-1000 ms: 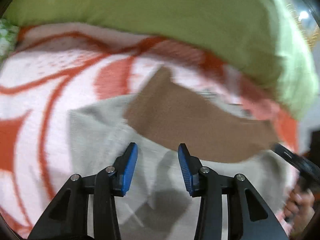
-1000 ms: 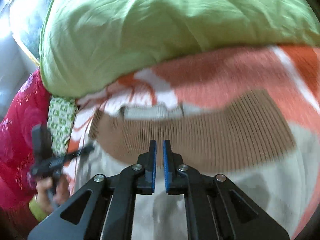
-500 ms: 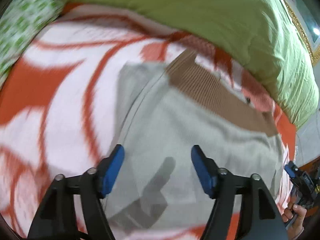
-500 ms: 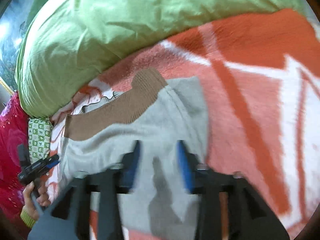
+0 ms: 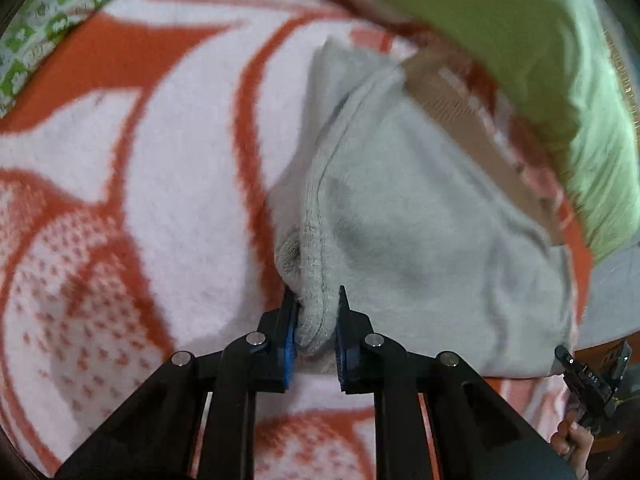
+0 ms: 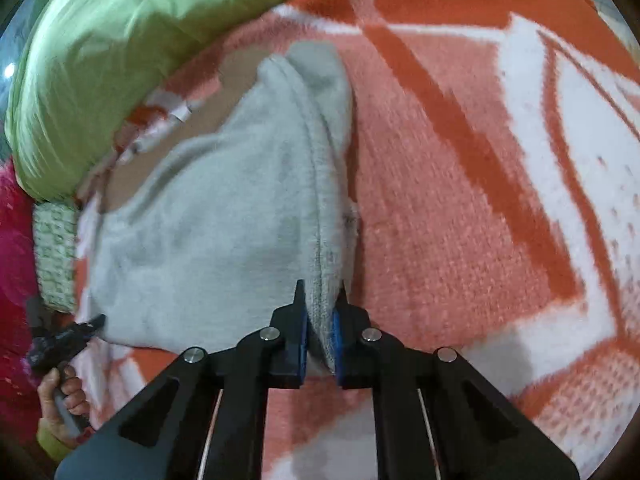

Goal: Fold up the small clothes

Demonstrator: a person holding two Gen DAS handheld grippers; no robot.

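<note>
A small grey knit garment [image 5: 420, 216] with a brown ribbed band [image 5: 472, 140] lies on an orange-and-white blanket [image 5: 140, 184]. My left gripper [image 5: 315, 320] is shut on the garment's near left hem corner, bunching the cloth between the blue pads. In the right wrist view the same garment [image 6: 224, 216] spreads to the left, and my right gripper [image 6: 320, 320] is shut on its near right hem corner. The brown band [image 6: 236, 72] is mostly hidden behind the raised grey cloth.
A green pillow [image 5: 540, 40] lies behind the garment and also shows in the right wrist view [image 6: 120, 40]. A green-patterned cloth [image 5: 36, 32] sits at the far left. The other hand-held gripper [image 5: 592, 380] shows at the right edge. Red fabric [image 6: 12, 240] lies at the left.
Both grippers moved down and back to the garment's near hem corners and closed on them; half a second ago both were open above the grey cloth.
</note>
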